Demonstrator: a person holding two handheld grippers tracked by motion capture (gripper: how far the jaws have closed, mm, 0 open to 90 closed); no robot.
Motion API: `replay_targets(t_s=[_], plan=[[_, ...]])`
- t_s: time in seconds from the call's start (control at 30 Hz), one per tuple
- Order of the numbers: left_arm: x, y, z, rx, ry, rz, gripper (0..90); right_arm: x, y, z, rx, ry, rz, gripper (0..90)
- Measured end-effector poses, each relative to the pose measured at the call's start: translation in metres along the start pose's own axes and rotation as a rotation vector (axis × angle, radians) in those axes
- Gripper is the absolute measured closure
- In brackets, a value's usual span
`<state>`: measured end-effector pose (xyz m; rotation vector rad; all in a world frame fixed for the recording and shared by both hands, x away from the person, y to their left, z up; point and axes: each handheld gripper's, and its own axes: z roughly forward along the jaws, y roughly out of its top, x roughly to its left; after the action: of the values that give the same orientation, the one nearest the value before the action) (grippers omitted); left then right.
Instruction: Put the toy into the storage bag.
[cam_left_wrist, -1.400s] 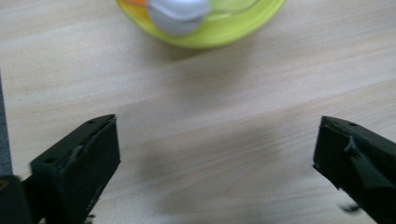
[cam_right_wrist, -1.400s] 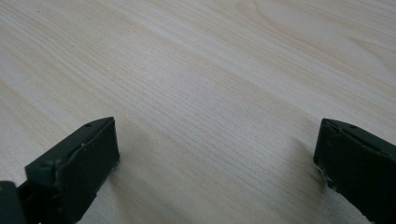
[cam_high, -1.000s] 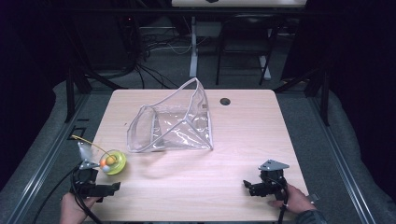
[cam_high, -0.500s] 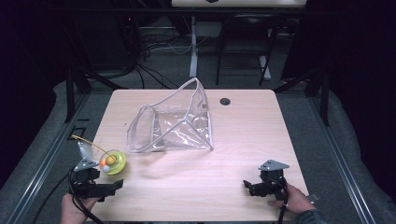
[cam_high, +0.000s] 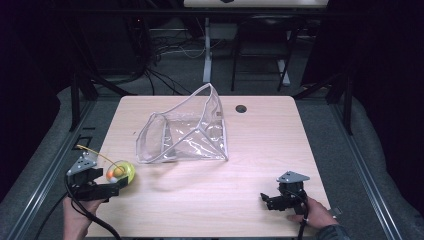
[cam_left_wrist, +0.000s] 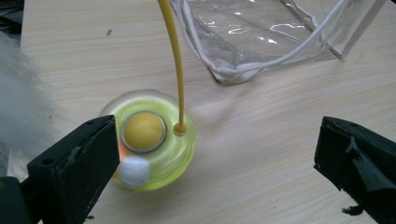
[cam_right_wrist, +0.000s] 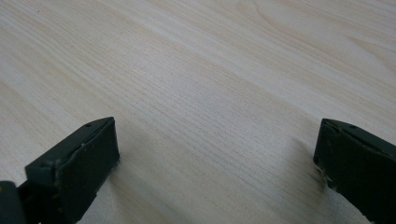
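1. clearly the work in hand is the small round yellow-green translucent toy (cam_left_wrist: 148, 140) with an orange ball at its centre and a thin yellow cord (cam_left_wrist: 173, 60) rising from it; it lies on the pale wooden table (cam_high: 260, 150) near the front left corner.
2. left gripper (cam_high: 107, 189): its jaws stand wide apart with nothing held. in the left gripper view the toy sits just inside the left jaw, touching or nearly touching it, while the other jaw is well apart from it.
3. so the toy lies off-centre in the gap, toward the left jaw. i judge the coming move calls for a small shift to that side before closing, or the disc may skid.
4. the cord runs up and away from the gripper, toward the clear plastic zip pouch with white edging (cam_high: 187, 132), which lies open near the table's middle, beyond the toy.
5. right gripper (cam_high: 272, 201): jaws apart too, empty, low over bare wood at the front right, well apart from toy and pouch.
6. the left hand (cam_high: 75, 220) is plainly the nearer one.
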<state>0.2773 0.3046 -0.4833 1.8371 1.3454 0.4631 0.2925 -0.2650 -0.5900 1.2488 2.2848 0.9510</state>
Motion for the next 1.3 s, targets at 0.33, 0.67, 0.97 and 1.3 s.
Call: replay_targets(t_s=[0.33, 0.67, 0.97, 1.3], plan=[[0.005, 0.019, -0.004, -0.058, 0.044, 0.017, 20.1, 0.0, 0.0, 0.0, 0.0, 0.0, 0.0, 0.0], [0.009, 0.026, -0.003, -0.057, 0.07, 0.038, 56.7, 0.0, 0.0, 0.0, 0.0, 0.0, 0.0, 0.0], [0.008, 0.028, 0.0, -0.045, 0.084, 0.047, 80.6, 0.0, 0.0, 0.0, 0.0, 0.0, 0.0, 0.0], [0.009, 0.036, 0.004, -0.021, 0.067, 0.04, 88.1, 0.0, 0.0, 0.0, 0.001, 0.0, -0.001, 0.0]])
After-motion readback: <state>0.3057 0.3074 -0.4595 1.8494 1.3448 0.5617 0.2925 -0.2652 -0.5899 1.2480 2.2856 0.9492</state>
